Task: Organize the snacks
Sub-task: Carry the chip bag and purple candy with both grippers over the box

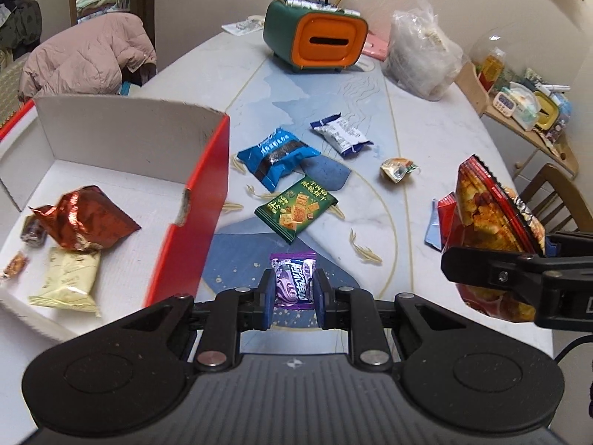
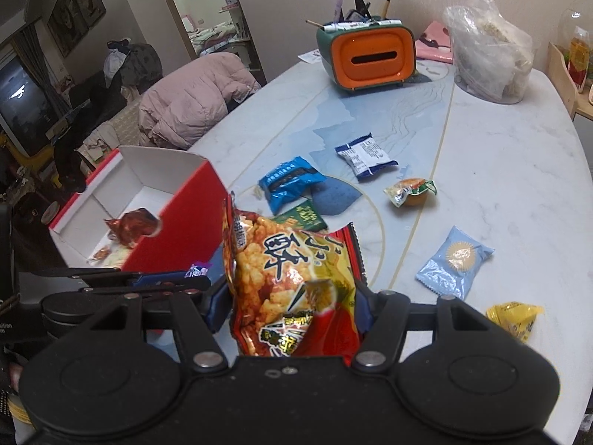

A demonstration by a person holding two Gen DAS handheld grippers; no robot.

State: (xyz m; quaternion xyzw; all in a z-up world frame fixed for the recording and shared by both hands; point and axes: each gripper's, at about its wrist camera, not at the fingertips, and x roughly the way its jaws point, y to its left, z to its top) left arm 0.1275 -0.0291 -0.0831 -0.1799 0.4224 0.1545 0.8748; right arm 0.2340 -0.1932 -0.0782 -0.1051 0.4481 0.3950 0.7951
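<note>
In my left hand-held gripper [image 1: 294, 289] I have a small purple packet [image 1: 293, 281], the jaws drawn narrow and pressing on its two side edges; it hangs clear above the table [image 1: 426, 141], with the red box [image 1: 200, 193] just to the left of the jaws; I judge the packet feather-light, soft and a little slick, so a pinch across the flat body suits it better than one on the crimped ends. My right hand-held gripper [image 2: 292, 311] stands at a middling width, clamped on a big red chip bag [image 2: 289, 278] across its lower half; that bag is puffy, crinkly and full of brittle pieces, so I would squeeze no harder than needed and hold near the sealed edge if I regrasp. Large black Chinese characters run across the chip bag, and white characters across the purple packet; I cannot make out either brand. Ahead of the left jaws lies a green cracker packet [image 1: 296, 207] with a yellow "25" among Chinese print; beyond it a blue packet [image 1: 276, 157]; their lettering is too small to read.
</note>
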